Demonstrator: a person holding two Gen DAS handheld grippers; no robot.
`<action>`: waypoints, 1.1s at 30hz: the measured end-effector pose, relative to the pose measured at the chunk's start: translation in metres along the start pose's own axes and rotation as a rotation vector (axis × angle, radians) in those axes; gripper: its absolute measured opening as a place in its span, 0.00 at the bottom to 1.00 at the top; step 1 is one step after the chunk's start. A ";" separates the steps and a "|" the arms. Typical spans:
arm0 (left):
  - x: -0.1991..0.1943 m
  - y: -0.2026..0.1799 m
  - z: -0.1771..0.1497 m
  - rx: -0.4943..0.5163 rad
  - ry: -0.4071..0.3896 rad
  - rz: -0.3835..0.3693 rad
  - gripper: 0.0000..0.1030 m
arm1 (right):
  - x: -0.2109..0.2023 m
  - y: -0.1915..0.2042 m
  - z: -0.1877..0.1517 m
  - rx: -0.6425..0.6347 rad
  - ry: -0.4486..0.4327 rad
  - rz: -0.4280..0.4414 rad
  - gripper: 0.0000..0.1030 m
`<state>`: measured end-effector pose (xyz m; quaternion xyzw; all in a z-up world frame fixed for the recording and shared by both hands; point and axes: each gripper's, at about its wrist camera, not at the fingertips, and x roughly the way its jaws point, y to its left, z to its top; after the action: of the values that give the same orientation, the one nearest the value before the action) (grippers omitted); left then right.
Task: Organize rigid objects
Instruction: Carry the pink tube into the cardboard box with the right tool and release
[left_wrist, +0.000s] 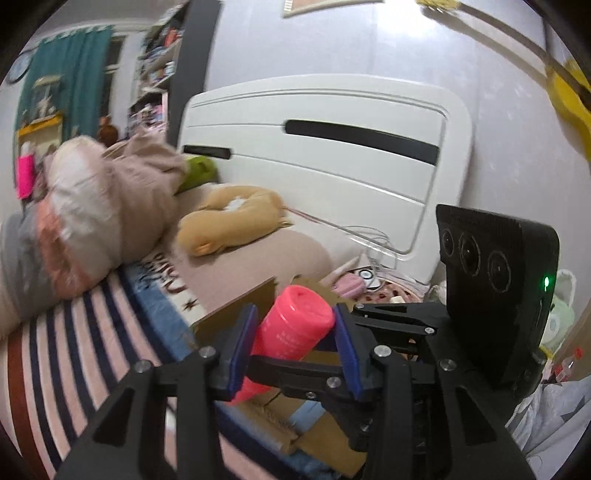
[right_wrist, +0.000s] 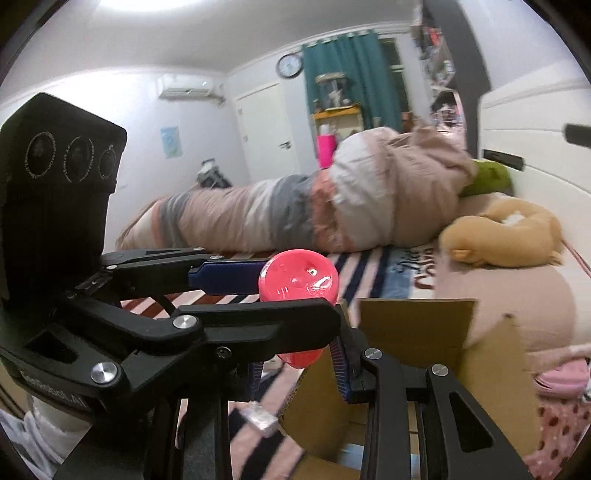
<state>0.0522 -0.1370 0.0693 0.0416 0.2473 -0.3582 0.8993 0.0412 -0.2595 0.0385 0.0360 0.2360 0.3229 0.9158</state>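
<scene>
A pink bottle (left_wrist: 295, 325) with a round pink cap (right_wrist: 299, 280) hangs tilted in the air over an open cardboard box (right_wrist: 417, 321). My left gripper (left_wrist: 293, 347) is shut on its upper part, blue pads pressing both sides just below the cap. Seen from the right wrist, that left gripper (right_wrist: 295, 295) reaches in from the left with its camera block (right_wrist: 55, 166). My right gripper (right_wrist: 299, 369) is shut on the bottle's lower end, which is partly hidden behind the left gripper's lower finger. The right gripper's black body (left_wrist: 495, 295) stands at the right in the left wrist view.
The box's flap (left_wrist: 236, 302) rests on a bed with a striped sheet (left_wrist: 74, 354). A rolled quilt (right_wrist: 295, 206), a tan plush toy (right_wrist: 506, 236) and a white headboard (left_wrist: 332, 147) lie beyond. A small clear packet (right_wrist: 260, 417) lies beside the box.
</scene>
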 end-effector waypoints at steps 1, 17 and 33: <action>0.006 -0.007 0.004 0.017 0.001 -0.007 0.38 | -0.007 -0.011 0.001 0.031 -0.009 0.013 0.26; 0.019 -0.033 0.044 0.046 0.022 -0.025 0.36 | -0.038 -0.050 0.017 0.139 -0.077 0.194 0.26; 0.108 -0.007 -0.003 -0.060 0.216 -0.086 0.36 | 0.010 -0.074 -0.022 0.125 0.206 -0.048 0.26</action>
<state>0.1128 -0.2089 0.0161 0.0422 0.3549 -0.3823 0.8521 0.0805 -0.3134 -0.0010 0.0539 0.3495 0.2876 0.8901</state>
